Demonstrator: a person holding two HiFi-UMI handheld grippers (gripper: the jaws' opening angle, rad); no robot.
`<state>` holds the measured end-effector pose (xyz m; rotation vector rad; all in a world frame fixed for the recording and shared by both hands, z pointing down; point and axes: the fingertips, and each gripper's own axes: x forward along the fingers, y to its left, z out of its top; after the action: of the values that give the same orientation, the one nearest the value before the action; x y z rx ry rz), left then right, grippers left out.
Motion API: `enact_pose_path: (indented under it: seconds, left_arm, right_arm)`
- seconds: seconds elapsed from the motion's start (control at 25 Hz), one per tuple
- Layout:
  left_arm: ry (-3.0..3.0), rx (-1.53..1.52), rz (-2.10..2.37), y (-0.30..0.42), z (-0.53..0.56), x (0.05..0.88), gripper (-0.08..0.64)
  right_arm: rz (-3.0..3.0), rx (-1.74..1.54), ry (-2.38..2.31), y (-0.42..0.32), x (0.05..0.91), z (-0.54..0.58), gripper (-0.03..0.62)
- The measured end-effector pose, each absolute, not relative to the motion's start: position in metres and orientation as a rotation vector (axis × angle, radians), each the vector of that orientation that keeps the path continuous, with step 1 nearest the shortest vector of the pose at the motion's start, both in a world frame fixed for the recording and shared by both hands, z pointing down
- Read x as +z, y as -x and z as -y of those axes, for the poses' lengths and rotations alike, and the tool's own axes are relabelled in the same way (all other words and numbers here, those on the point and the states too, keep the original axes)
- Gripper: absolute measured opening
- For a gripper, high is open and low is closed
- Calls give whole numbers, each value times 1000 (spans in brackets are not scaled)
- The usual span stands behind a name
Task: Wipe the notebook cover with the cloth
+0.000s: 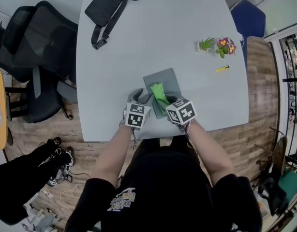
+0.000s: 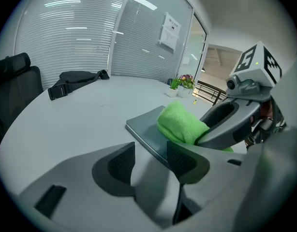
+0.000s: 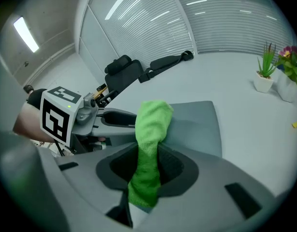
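A grey notebook [image 1: 167, 80] lies flat near the front edge of the pale table [image 1: 139, 47]. A green cloth [image 1: 159, 92] lies across its near part. My right gripper [image 1: 168, 101] is shut on the cloth [image 3: 149, 144], which runs from between the jaws forward onto the notebook [image 3: 199, 124]. My left gripper [image 1: 141, 97] stands open at the notebook's near left corner [image 2: 144, 131], with only table surface between its pads [image 2: 180, 160]. The left gripper view also has the cloth [image 2: 180, 123] and the right gripper's finger [image 2: 230, 122] resting on the notebook.
A black bag [image 1: 109, 9] lies at the table's far left. Two small potted plants [image 1: 205, 44] [image 1: 226, 46] and a yellow marker [image 1: 222, 68] sit at the right. A black office chair [image 1: 37, 52] stands left of the table, a blue chair [image 1: 249, 19] beyond its right corner.
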<state>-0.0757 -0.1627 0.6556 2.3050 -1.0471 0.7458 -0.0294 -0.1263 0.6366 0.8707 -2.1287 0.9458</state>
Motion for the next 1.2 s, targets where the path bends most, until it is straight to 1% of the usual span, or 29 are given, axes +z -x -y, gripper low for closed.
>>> enact_pose_path:
  seconds: [0.32, 0.56, 0.72, 1.2]
  left_arm:
    - [-2298, 763, 1036, 77, 162, 655, 209]
    - [-2300, 758, 1035, 76, 161, 657, 207]
    - [-2298, 757, 1036, 76, 160, 655, 207]
    - [-2302, 760, 1042, 77, 161, 656, 207]
  right_arm:
    - [2123, 1080, -867, 52, 644, 105, 109]
    - [2104, 991, -851, 51, 649, 102, 109]
    - [2076, 929, -847, 38, 650, 108, 109]
    - [2018, 925, -1030, -29, 651, 133, 109]
